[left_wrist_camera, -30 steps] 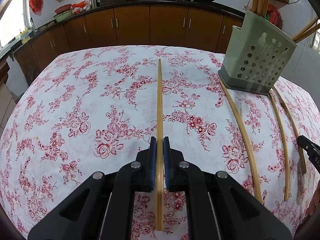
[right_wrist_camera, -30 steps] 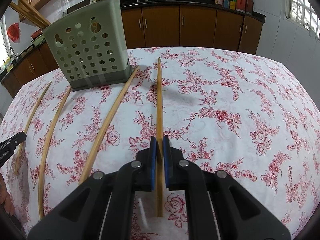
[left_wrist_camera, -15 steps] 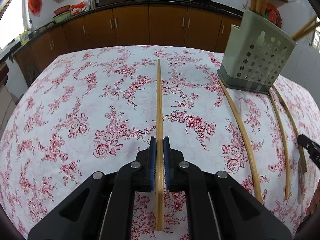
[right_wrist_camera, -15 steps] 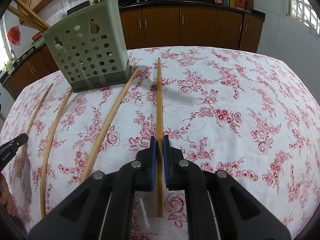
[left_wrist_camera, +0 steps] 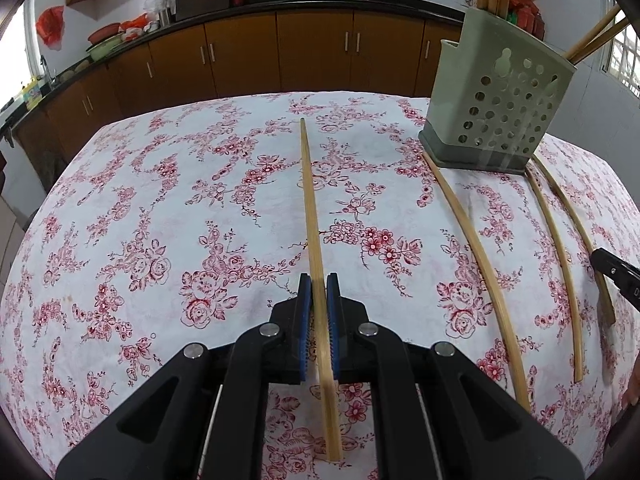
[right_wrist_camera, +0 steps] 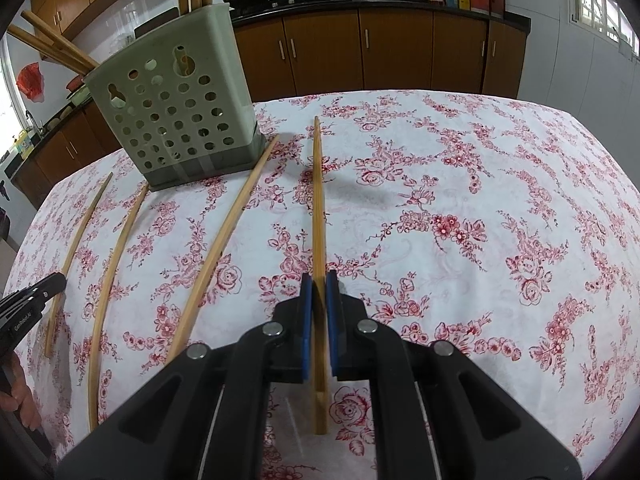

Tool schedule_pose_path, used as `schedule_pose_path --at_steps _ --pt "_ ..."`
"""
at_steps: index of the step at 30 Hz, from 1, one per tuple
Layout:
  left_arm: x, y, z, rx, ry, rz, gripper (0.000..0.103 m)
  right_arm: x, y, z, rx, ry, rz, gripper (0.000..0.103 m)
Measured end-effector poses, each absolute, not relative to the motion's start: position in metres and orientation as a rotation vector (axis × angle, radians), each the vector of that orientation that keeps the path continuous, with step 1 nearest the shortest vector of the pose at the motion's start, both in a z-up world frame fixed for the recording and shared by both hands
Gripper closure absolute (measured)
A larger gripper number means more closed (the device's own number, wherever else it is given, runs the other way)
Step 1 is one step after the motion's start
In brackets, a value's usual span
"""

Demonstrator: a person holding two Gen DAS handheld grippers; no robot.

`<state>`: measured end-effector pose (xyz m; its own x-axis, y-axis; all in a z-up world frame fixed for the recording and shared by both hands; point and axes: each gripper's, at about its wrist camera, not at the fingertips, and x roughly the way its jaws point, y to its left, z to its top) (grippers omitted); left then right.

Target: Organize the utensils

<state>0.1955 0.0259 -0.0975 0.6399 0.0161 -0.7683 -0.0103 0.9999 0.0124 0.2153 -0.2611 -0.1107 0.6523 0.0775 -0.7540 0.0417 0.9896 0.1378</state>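
The left gripper (left_wrist_camera: pixel 319 294) has its blue ribbed pads pinching a slender, straight bamboo chopstick (left_wrist_camera: pixel 312 216), which runs forward over the red-floral tablecloth (left_wrist_camera: pixel 160 216). The right gripper (right_wrist_camera: pixel 319 292) likewise clamps a second bamboo chopstick (right_wrist_camera: pixel 318 208) — its shaft points straight ahead. A pale green perforated plastic utensil holder (right_wrist_camera: pixel 176 116) stands ahead-left of the right gripper, with three loose chopsticks (right_wrist_camera: pixel 216 248) lying between the two tools. Open cloth lies to the right gripper's right.

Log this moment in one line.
left gripper: shut on bamboo chopstick | right gripper: shut on second bamboo chopstick | green perforated plastic holder: upright on floral tablecloth
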Motion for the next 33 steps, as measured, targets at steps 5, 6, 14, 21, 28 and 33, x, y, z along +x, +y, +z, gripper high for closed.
schedule_pose_path --at_steps 5,6,14,21,28,33 --pt "0.195 0.025 -0.097 0.005 0.876 0.015 0.094 0.215 -0.261 -0.111 0.147 0.861 0.020 0.095" --pt "0.195 0.025 -0.097 0.005 0.876 0.015 0.094 0.215 -0.261 -0.111 0.147 0.861 0.020 0.095" --pt "0.195 0.025 -0.097 0.005 0.876 0.015 0.094 0.215 -0.261 -0.111 0.146 0.861 0.020 0.095" --pt "0.195 0.027 -0.097 -0.014 0.876 -0.029 0.094 0.215 -0.261 -0.111 0.160 0.861 0.026 0.095" --pt "0.189 0.032 -0.096 -0.064 0.883 -0.070 0.094 0.212 -0.260 -0.111 0.175 0.860 0.031 0.095" --pt "0.182 0.026 -0.096 -0.030 0.886 -0.065 0.094 0.210 -0.262 -0.111 0.187 0.860 0.041 0.095"
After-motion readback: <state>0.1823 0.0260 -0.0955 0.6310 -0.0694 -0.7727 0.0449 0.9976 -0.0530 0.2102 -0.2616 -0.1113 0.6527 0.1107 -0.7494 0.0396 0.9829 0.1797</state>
